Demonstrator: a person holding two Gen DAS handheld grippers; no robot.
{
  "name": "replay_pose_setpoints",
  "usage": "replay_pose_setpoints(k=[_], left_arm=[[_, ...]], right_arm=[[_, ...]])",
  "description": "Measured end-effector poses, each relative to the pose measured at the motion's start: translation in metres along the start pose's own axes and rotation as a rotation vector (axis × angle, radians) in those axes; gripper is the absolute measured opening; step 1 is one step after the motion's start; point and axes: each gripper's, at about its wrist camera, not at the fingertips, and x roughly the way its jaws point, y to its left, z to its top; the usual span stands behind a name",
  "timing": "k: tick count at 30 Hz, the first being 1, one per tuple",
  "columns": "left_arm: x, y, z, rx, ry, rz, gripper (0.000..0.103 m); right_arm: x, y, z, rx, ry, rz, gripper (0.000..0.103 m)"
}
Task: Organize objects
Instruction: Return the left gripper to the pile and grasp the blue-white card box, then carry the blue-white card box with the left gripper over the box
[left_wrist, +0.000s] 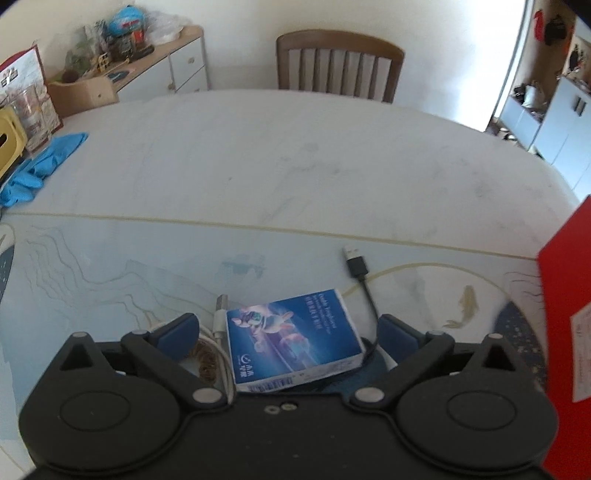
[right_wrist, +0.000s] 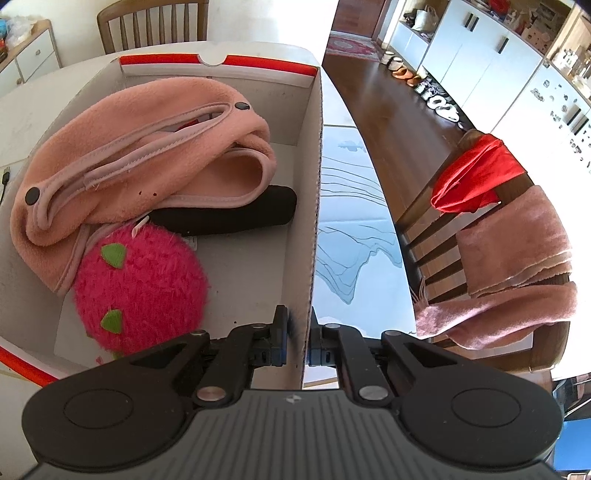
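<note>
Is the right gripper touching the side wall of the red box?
Touching. The right wrist view shows the right gripper shut on the red box's side wall, one pad on each face of the cardboard.

Bright daylight in both views. Wall (left_wrist: 236, 40) glows washed-out white. Floor (right_wrist: 399, 110) shines with glare. Left view slightly blurry. Edges bend round, corners dark.
</note>
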Motion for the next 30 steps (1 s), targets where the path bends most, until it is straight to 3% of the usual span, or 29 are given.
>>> replay_pose_setpoints(k=[4,11,17,23,30], left_arm=[[0.010,0.003,-0.002,-0.021,0.032,0.017,0.100],[0.007,0.003,-0.005,-0.032,0.025,0.003,0.081],[0.001,0.003,-0.007,-0.050,0.008,0.013,0.080],[-0.030,-0.001,-0.013,-0.038,-0.021,0.005,0.080],[-0.077,-0.020,-0.019,-0.019,-0.054,-0.074,0.080]], right_arm=[[0.001,0.000,0.000,-0.006,0.002,0.003,0.009],[0.001,-0.001,-0.001,-0.019,-0.001,0.010,0.009],[0.000,-0.002,-0.001,-0.034,-0.001,0.022,0.009],[0.001,-0.003,-0.002,-0.055,-0.009,0.036,0.008],[0.001,-0.006,-0.003,-0.092,-0.025,0.062,0.007]])
